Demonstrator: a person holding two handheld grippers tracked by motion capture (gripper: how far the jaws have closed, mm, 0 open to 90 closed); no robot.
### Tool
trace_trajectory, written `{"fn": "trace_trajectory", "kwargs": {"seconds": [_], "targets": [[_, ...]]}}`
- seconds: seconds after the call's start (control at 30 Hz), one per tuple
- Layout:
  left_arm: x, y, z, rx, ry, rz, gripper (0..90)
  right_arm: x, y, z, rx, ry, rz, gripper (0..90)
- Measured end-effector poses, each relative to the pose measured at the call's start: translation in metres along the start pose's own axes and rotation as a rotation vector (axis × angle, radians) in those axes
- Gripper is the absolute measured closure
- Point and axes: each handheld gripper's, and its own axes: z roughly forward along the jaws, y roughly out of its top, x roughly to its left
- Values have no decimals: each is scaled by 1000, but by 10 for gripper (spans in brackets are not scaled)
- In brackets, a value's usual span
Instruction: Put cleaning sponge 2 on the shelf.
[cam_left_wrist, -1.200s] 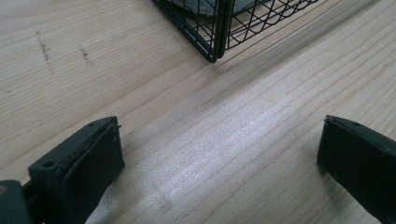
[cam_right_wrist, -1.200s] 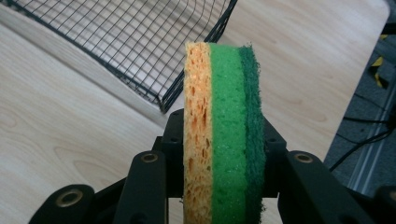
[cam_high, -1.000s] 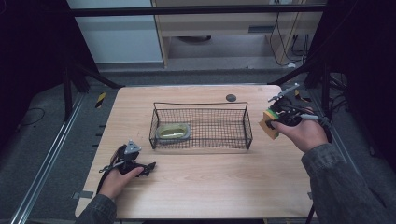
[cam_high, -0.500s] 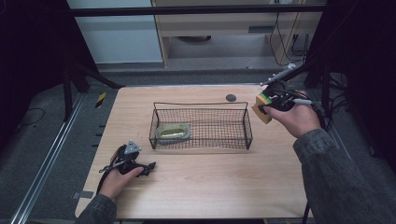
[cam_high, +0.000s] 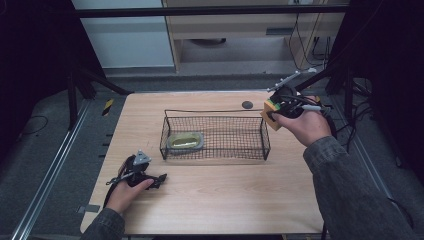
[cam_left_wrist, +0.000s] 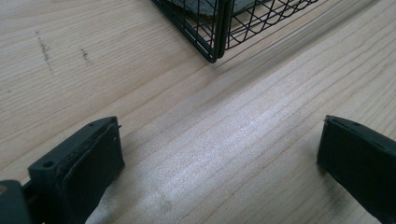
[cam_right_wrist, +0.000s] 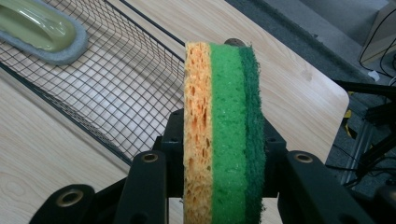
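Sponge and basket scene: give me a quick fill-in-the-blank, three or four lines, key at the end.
1. The right gripper is shut on a ____ with orange, light green and dark green layers.
2. The wire basket stands on the table and holds a pale green ____-shaped dish on a grey pad.
3. The left gripper rests low over the wood with its jaws ____ and nothing between them.
4. In the high view, the held thing is just beyond the basket's ____ end.

Missing words: sponge; oval; open; right

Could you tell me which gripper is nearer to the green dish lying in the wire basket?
Left. The left gripper rests on the table just off the basket's near left corner, close to the green dish; the right gripper holds a sponge beyond the basket's far end.
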Motion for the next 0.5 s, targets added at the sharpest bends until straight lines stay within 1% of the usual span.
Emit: {"fn": "trace_trajectory", "kwargs": {"seconds": [0.2, 0.23, 0.27, 0.33, 0.37, 0.4, 0.5], "targets": [[0, 0, 0, 0, 0, 0, 0, 6, 6, 9, -1, 13, -5, 646], [0, 0, 0, 0, 0, 1, 0, 8, 7, 15, 9, 13, -6, 646], [0, 0, 0, 0, 0, 1, 0, 8, 7, 15, 9, 13, -6, 646], [0, 0, 0, 0, -1, 1, 0, 11, 8, 21, 9, 20, -5, 646], [0, 0, 0, 0, 0, 1, 0, 13, 9, 27, 14, 19, -5, 645], [0, 0, 0, 0, -1, 1, 0, 13, 9, 27, 14, 19, -5, 645], [0, 0, 0, 0, 0, 1, 0, 15, 9, 38, 25, 23, -3, 646]]}}
